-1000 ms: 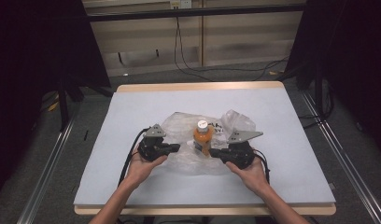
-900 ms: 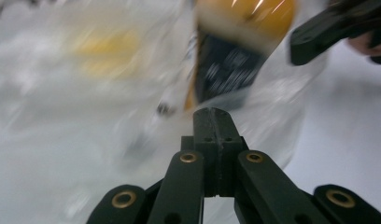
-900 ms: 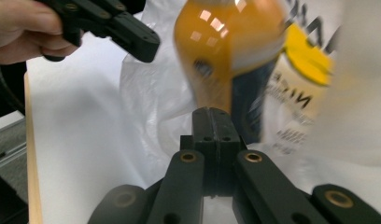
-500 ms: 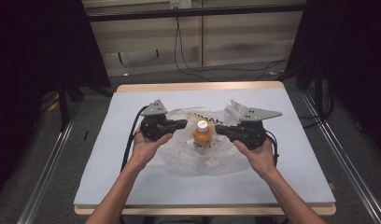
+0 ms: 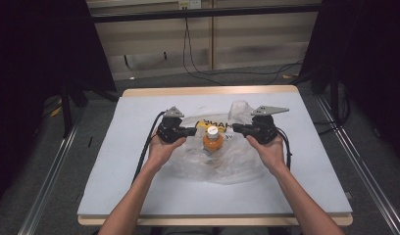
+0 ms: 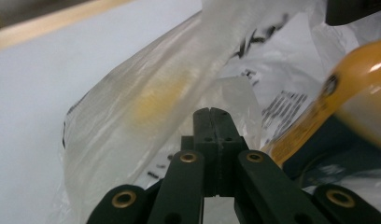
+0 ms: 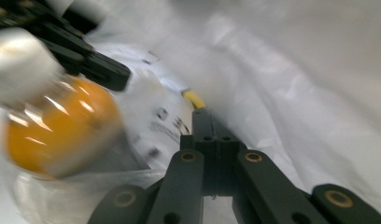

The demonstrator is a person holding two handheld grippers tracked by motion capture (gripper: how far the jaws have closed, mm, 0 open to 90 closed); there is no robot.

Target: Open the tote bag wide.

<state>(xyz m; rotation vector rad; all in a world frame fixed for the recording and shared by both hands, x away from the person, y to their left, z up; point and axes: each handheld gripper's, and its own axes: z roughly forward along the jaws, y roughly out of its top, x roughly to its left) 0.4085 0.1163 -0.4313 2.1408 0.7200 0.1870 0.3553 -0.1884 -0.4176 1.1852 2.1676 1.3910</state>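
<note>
An orange bottle (image 5: 212,140) with a white cap stands upright inside a clear plastic bag (image 5: 218,165) with black print, at the middle of the white table (image 5: 139,186). My left gripper (image 5: 192,131) is just left of the bottle, jaws shut, pinching the bag's film. My right gripper (image 5: 236,128) is just right of it, also shut on the film. In the left gripper view the shut jaws (image 6: 210,113) meet stretched bag film (image 6: 146,102), with the bottle (image 6: 361,102) to the right. In the right gripper view the shut jaws (image 7: 204,114) sit in the bag (image 7: 296,93), with the bottle (image 7: 58,126) to the left.
The table has a wooden rim (image 5: 208,91) at its far edge. Black cables (image 5: 146,147) trail from both grippers along the forearms. Metal rails (image 5: 51,171) run beside the table on the floor, and dark curtains stand at both sides.
Both hands have moved away from the person toward the far side of the table. The bottle and the bag's upper part have gone with them. Both grippers stay shut.
</note>
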